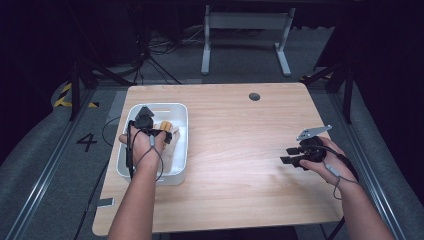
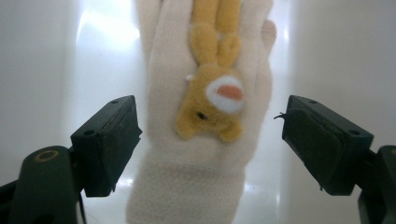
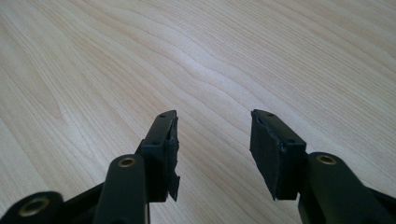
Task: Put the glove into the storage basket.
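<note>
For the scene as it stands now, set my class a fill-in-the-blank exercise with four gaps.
1. The cream glove lies inside the white ____.
2. The plush animal sewn on the glove is ____ in colour.
3. The left gripper has its jaws ____ on either side of the glove.
4. The right gripper hovers over the bare ____ table.

Missing words: bin; yellow; open; wooden
</note>
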Available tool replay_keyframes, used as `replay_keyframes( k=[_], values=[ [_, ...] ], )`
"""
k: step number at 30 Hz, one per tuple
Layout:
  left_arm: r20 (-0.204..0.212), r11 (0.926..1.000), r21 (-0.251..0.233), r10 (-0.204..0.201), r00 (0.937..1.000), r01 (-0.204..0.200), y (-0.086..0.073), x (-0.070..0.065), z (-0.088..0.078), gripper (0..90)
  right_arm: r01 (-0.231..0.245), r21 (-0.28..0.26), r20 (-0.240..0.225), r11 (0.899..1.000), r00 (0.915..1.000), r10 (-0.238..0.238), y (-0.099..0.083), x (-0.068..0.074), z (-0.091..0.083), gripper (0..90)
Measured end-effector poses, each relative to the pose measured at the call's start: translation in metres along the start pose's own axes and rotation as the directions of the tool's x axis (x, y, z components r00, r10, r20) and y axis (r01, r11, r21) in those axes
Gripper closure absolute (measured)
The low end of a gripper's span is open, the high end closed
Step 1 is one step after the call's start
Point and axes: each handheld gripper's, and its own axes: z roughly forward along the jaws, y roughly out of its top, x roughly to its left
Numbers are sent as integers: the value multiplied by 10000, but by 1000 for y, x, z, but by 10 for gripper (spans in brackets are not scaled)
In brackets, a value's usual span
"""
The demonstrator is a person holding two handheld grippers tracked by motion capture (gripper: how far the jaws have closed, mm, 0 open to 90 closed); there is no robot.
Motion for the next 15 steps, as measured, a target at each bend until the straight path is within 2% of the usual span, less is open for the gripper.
replay_keyframes(
  k=[2,7,8,10,11,13,15],
  values=[
    [44,9999,-23,103,9999,-103,0,0,-2,209,-6,-9,7,10000,10000,6,0,-1,0,527],
    [602,9984,-398,422,9973,-399,-4,-2,-14,227,-139,-29,38,9999,9999,139,-3,-4,-2,528],
    [602,9984,-398,422,9973,-399,-4,-2,-14,235,-139,-29,38,9999,9999,139,-3,-4,-2,528],
    [836,9972,-492,609,9946,-569,-6,-5,-19,241,-184,-37,33,9998,9998,184,-3,-6,-2,528],
    [1036,9951,-561,872,9908,-817,-9,-9,-24,245,-203,-22,26,9998,9998,203,-3,-6,-2,528],
    [1147,9914,-656,1200,9861,-1130,-10,-14,-30,250,-265,20,41,9996,9996,265,-4,-7,-1,528],
    [1225,9886,-801,1363,9831,-1271,-12,-18,-37,267,-282,22,52,9996,9996,282,-4,-9,0,528]
  ],
)
